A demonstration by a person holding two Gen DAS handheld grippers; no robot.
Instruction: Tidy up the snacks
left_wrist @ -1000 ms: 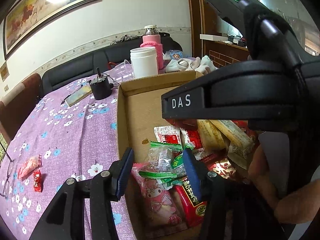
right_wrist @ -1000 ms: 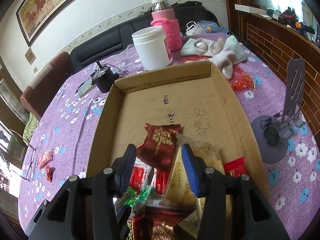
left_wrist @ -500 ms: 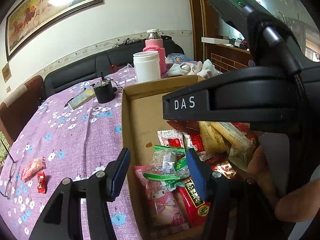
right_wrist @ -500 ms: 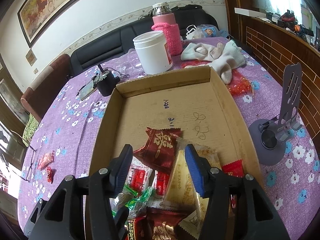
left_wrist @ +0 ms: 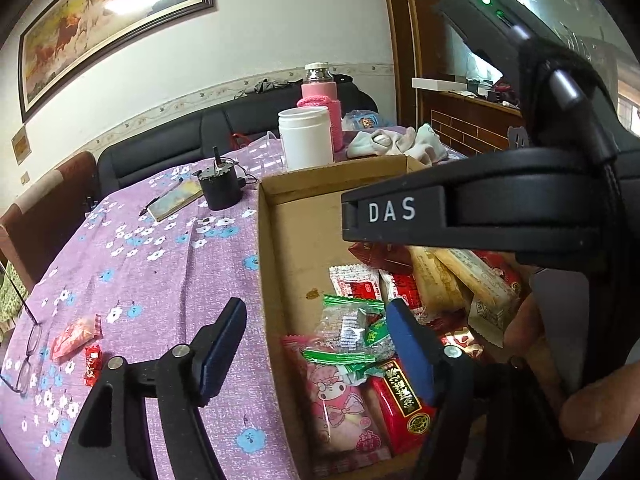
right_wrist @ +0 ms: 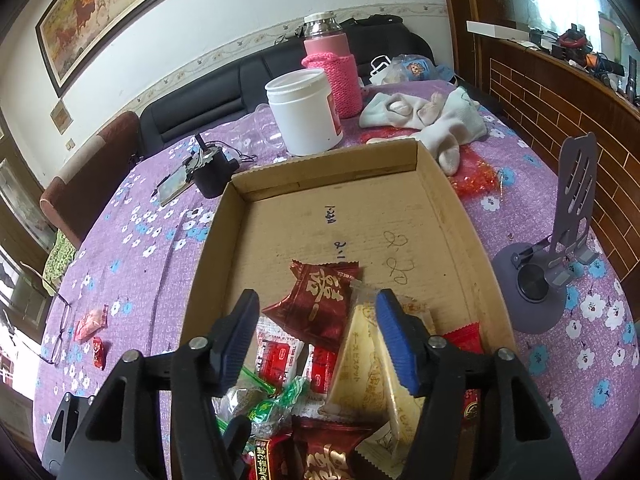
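A shallow cardboard box sits on the purple flowered table with a heap of wrapped snacks at its near end: a dark red packet, cream biscuit packs, green-ended sweets, a pink cartoon packet. My right gripper is open and empty above this heap. My left gripper is open and empty over the box's left wall. Two loose sweets lie on the cloth at the left: a pink one and a small red one.
Behind the box stand a white jar, a pink flask, white socks and a black motor with a phone. A grey phone stand is at the right, glasses at the left edge.
Both grippers have drawn back and up a little from the box, so more table shows. Both stayed open and empty. The snacks have not moved.
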